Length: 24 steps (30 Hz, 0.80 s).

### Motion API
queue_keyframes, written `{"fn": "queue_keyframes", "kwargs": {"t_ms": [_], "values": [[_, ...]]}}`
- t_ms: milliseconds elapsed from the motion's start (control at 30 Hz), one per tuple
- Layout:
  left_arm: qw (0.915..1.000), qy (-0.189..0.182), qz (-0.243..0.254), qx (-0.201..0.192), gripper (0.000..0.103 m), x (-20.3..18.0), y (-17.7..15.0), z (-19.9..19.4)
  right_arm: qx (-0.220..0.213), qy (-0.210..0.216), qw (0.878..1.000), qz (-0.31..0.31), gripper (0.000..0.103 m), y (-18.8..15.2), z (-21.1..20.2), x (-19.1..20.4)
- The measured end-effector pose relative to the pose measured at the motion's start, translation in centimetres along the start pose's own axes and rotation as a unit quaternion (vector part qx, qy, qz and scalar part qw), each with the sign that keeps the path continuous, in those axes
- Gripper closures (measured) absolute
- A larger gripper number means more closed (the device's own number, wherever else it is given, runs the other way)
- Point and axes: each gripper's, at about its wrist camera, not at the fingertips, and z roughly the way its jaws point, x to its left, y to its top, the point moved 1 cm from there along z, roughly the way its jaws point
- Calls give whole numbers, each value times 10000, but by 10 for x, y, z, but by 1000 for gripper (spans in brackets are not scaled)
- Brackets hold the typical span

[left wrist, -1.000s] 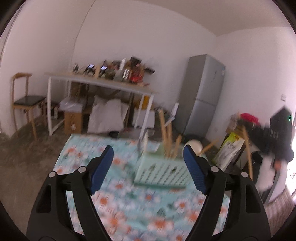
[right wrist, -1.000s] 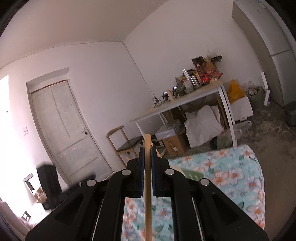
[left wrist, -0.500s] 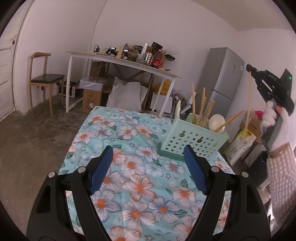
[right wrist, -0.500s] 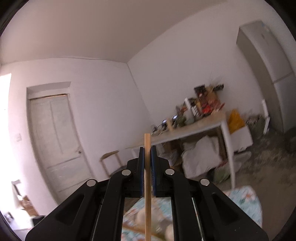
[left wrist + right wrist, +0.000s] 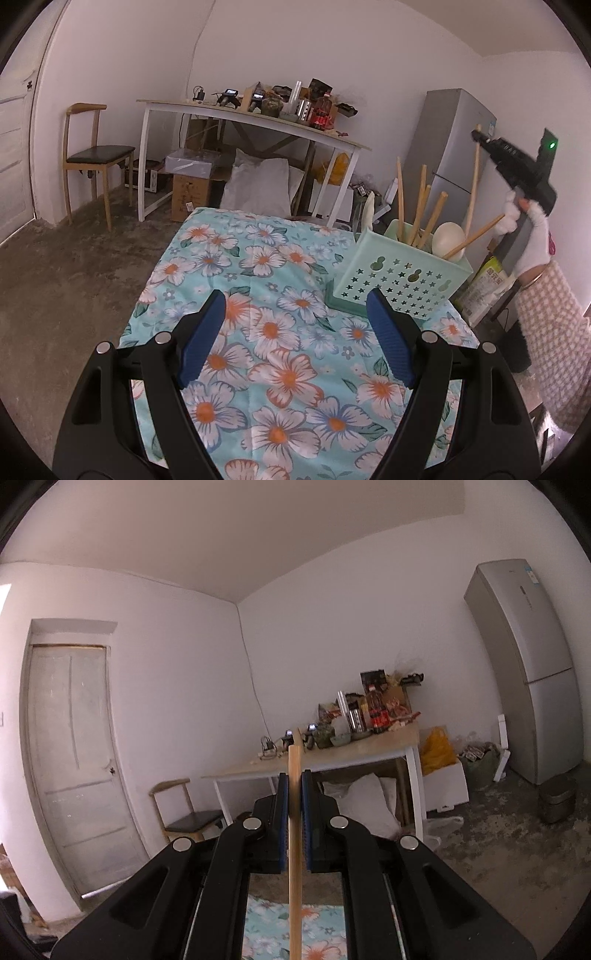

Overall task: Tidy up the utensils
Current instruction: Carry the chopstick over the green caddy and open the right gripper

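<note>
Risk: stick (image 5: 294, 834) clamped in right claw (image 5: 294, 794) snagging crowded basket (image 5: 400, 275), tipping it; left claw (image 5: 295, 338) apart, idle.

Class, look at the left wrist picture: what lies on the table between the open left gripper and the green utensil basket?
Only bare flowered tablecloth lies between the left gripper and the basket, seen in the left wrist view.

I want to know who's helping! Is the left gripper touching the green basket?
Apart. Left wrist view: left gripper hangs open above the tablecloth, green basket beyond it.
</note>
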Motion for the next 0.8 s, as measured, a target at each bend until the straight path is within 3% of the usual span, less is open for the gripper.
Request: {"fn": "queue_keyframes", "kwargs": {"t_ms": [233, 267, 300, 333, 500, 633, 800], "values": [[9999, -48, 107, -60, 25, -11, 0, 3, 354, -143, 9990, -243, 94, -40, -10, 3], [9999, -50, 126, -90, 24, -13, 0, 2, 358, -164, 9989, -258, 84, -39, -17, 3], [9998, -46, 144, -122, 22, -14, 1, 0, 341, -190, 9989, -262, 66, -38, -23, 4], [9997, -39, 160, -166, 22, -16, 1, -2, 278, -225, 9990, -259, 59, -35, -34, 5], [9989, 22, 249, -398, 17, -27, 5, -14, 136, -239, 9994, -218, 53, -20, -76, 8], [9971, 359, 267, -620, 11, -37, 7, -25, 108, -251, 9996, -62, 48, -13, -116, 15], [9944, 725, 221, -732, 8, -45, 14, -36, 650, -350, 9972, -80, 28, -33, -151, 39]]}}
